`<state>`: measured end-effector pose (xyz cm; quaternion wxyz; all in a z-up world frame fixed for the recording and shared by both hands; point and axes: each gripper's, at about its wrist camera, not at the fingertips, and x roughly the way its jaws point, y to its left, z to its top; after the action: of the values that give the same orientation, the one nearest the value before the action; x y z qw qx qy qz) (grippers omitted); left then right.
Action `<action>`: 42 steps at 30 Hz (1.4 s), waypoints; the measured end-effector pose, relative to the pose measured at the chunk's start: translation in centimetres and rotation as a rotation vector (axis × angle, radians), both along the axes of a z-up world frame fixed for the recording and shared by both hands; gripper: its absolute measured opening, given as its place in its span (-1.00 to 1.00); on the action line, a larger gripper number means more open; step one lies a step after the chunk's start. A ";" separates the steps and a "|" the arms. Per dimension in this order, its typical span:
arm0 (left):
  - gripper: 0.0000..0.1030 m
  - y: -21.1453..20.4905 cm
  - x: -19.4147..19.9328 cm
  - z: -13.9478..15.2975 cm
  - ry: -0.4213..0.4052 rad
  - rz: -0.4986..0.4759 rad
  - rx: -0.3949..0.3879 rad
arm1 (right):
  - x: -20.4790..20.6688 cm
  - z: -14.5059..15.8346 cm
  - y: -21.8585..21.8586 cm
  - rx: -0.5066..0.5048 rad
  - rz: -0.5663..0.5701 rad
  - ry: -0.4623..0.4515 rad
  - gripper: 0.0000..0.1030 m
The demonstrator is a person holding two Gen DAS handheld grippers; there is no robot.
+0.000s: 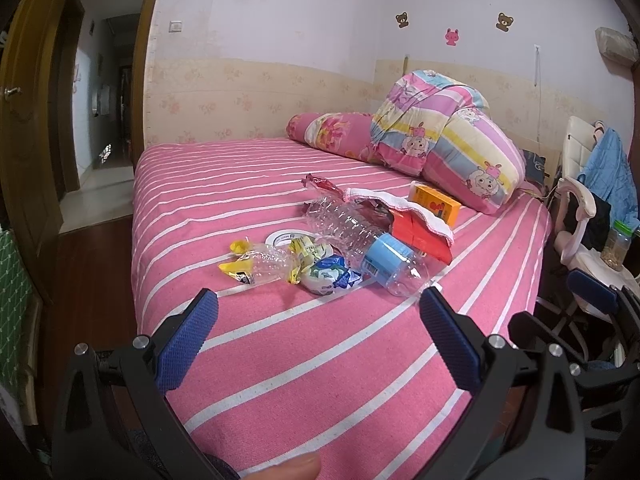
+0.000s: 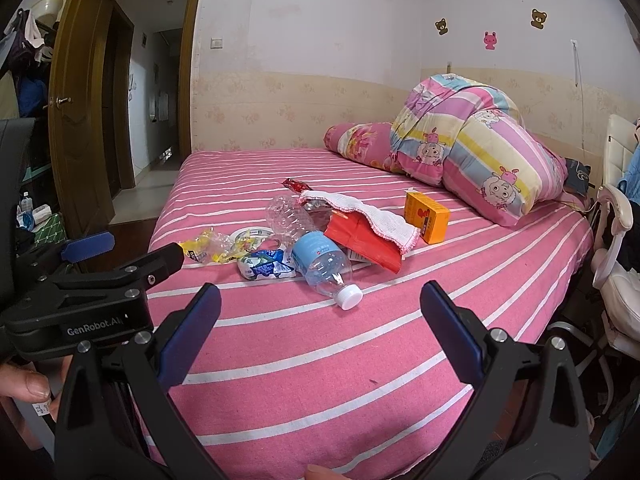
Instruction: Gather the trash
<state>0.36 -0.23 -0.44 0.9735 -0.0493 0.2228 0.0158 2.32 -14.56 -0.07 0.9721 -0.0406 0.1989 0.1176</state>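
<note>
Trash lies in a pile on the pink striped bed [image 1: 320,352] [image 2: 320,360]. It holds a clear plastic bottle with a blue label [image 1: 360,240] [image 2: 316,248], a crushed clear bottle with yellow wrappers [image 1: 264,266] [image 2: 208,248], a blue-white wrapper [image 1: 328,276] [image 2: 264,268], a red bag [image 1: 424,236] [image 2: 364,240], an orange box [image 1: 436,202] [image 2: 426,216], a tape roll [image 1: 288,238] [image 2: 252,234] and a red wrapper [image 1: 320,184] [image 2: 296,185]. My left gripper [image 1: 320,308] is open and empty, short of the pile. My right gripper [image 2: 320,304] is open and empty, near the bottle's white cap.
A white cloth with pink trim [image 1: 404,210] [image 2: 372,216] lies over the red bag. A rolled quilt and pillow [image 1: 440,140] [image 2: 472,148] sit at the bed's far right. A white chair [image 1: 580,200] [image 2: 616,220] stands right of the bed. An open door [image 2: 80,120] is at left.
</note>
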 end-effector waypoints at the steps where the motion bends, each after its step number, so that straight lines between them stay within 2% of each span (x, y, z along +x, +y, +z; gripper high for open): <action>1: 0.90 0.0 0.0 0.0 0.000 0.000 0.000 | 0.0 0.0 0.0 0.000 0.000 0.000 0.90; 42: 0.90 -0.1 0.1 -0.6 0.007 0.000 -0.001 | 0.1 0.0 0.2 -0.001 0.002 0.008 0.90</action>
<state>0.47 -0.32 -1.06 0.9727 -0.0497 0.2260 0.0157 2.40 -14.37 -0.10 0.9712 -0.0410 0.2027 0.1184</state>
